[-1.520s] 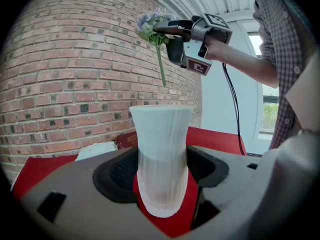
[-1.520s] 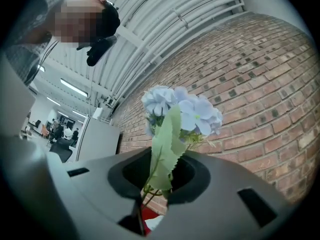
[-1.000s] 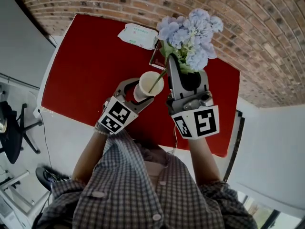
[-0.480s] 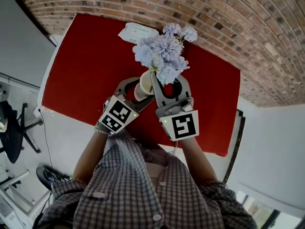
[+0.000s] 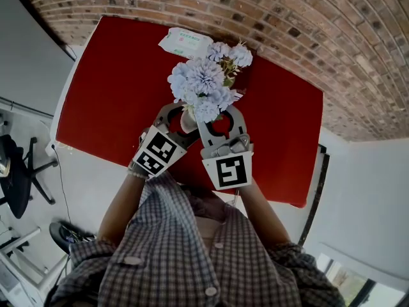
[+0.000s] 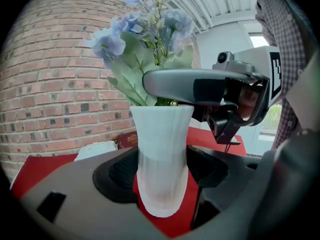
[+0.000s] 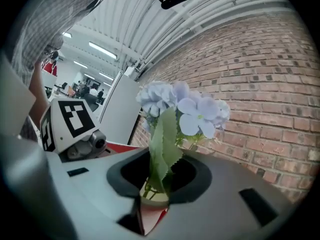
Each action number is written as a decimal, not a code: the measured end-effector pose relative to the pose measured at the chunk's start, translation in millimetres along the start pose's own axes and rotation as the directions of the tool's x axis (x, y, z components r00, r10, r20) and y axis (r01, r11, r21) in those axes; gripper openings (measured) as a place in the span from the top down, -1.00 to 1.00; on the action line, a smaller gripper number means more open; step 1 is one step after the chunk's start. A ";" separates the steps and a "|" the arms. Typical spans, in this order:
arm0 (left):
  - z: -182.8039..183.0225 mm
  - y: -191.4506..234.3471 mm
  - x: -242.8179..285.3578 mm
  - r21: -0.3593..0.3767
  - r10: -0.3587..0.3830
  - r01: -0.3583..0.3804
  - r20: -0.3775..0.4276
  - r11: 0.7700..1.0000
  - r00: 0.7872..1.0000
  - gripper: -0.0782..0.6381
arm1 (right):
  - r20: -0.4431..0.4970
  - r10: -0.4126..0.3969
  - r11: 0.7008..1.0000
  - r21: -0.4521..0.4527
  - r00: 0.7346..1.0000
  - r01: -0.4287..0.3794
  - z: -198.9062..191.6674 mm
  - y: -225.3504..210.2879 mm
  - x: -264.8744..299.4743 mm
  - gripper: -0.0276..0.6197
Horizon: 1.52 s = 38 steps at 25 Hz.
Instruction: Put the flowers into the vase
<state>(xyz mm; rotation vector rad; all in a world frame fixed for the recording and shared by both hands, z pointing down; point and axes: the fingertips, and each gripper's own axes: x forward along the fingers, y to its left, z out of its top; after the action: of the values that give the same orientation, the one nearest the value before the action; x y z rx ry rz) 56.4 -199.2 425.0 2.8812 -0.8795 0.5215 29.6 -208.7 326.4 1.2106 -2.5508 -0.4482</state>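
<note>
Flowers (image 5: 204, 85) (soft, pale blue) stand in ribbed white vase (image 6: 161, 154).

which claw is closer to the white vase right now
Left. The left claw is clamped around the vase. The right claw sits just above its rim, gripping the flowers by the stems, its jaws just easing open.
</note>
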 end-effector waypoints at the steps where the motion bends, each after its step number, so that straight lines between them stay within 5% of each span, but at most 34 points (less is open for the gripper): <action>1: 0.1 0.3 -0.3 -0.001 -0.001 0.001 0.000 1.000 1.000 -0.10 | -0.007 0.003 1.000 -0.007 1.000 -0.003 -0.8 1.5 0.0 0.62; 28: -0.1 0.9 -1.0 -0.001 -0.010 0.010 0.004 1.000 1.000 -0.10 | -0.049 0.050 0.996 0.081 0.998 -0.046 -0.8 14.5 -13.4 -0.02; 38: -0.6 0.7 -1.2 -0.004 -0.011 0.011 0.012 1.000 1.000 -0.10 | -0.049 0.021 0.992 0.127 0.999 -0.014 -5.3 13.6 -32.3 -0.06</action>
<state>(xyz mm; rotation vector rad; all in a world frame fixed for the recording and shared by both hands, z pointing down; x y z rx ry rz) 54.9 -199.0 425.1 2.8864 -0.8648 0.5014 41.7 -176.1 332.7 1.2247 -2.5788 -0.2525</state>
